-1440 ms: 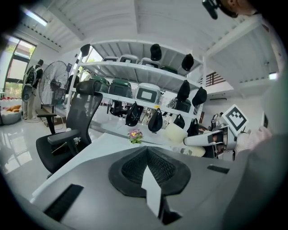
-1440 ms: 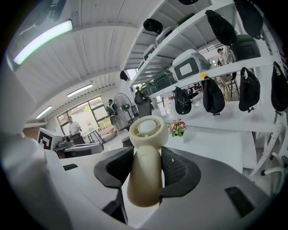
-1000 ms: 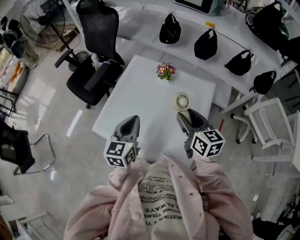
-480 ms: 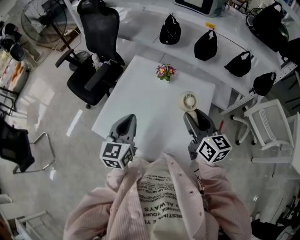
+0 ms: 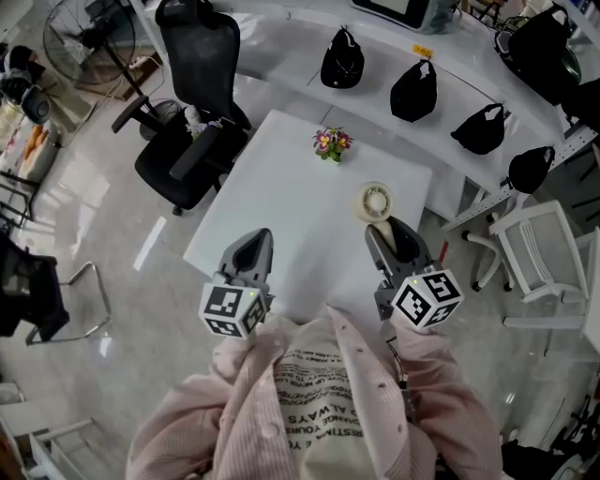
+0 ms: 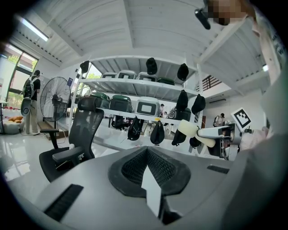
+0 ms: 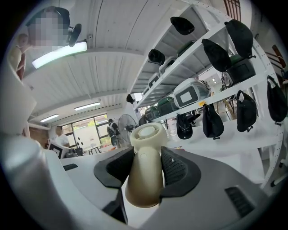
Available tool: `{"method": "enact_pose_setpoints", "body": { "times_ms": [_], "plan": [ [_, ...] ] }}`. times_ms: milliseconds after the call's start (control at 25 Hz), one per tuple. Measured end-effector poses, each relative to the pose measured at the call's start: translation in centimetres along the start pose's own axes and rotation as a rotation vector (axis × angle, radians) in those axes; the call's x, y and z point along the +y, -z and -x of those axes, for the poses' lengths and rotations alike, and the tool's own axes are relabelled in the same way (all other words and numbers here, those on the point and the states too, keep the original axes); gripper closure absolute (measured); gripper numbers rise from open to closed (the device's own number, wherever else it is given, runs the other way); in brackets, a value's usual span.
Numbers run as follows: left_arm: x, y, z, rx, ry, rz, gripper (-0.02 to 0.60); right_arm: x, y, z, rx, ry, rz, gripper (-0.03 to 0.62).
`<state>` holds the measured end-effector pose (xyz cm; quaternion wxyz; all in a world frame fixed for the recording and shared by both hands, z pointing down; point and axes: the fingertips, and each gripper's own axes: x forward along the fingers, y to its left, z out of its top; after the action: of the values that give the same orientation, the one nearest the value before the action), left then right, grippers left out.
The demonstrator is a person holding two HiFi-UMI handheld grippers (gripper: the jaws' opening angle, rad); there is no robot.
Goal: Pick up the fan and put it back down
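Observation:
A small cream hand-held fan [image 5: 376, 201] has its handle clamped between the pads of my right gripper [image 5: 392, 236], with its round head sticking out ahead over the right side of the white table [image 5: 281, 187]. In the right gripper view the fan [image 7: 146, 134] stands between the black pads of the right gripper [image 7: 147, 164], which press on both sides of its handle. My left gripper [image 5: 250, 251] hovers over the table's near edge, shut and holding nothing; its pads meet in the left gripper view [image 6: 147, 150]. That view also catches the fan [image 6: 191, 131] at the right.
A small pot of flowers [image 5: 331, 142] stands at the table's far side. A black office chair [image 5: 187, 141] is at the left, a white chair [image 5: 539, 253] at the right. Black caps [image 5: 412, 89] hang along the curved white counter behind. A floor fan [image 5: 84, 28] stands far left.
My right gripper has lifted a little and drifted right with the fan in it; the fan's head now sits further right over the table. The left gripper has barely shifted.

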<state>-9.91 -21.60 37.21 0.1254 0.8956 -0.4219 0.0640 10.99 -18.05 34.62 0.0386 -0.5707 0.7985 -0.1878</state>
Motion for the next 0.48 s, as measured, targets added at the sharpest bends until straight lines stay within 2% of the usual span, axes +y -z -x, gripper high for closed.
{"method": "enact_pose_setpoints", "body": {
  "times_ms": [200, 480],
  "plan": [
    [0.0, 0.6, -0.4, 0.017, 0.006, 0.004, 0.58, -0.5, 1.0, -0.7, 0.027, 0.001, -0.017, 0.411],
    [0.1, 3.0, -1.6, 0.076, 0.022, 0.016, 0.58, -2.4, 5.7, -3.7, 0.139, 0.007, -0.074, 0.411]
  ]
}}
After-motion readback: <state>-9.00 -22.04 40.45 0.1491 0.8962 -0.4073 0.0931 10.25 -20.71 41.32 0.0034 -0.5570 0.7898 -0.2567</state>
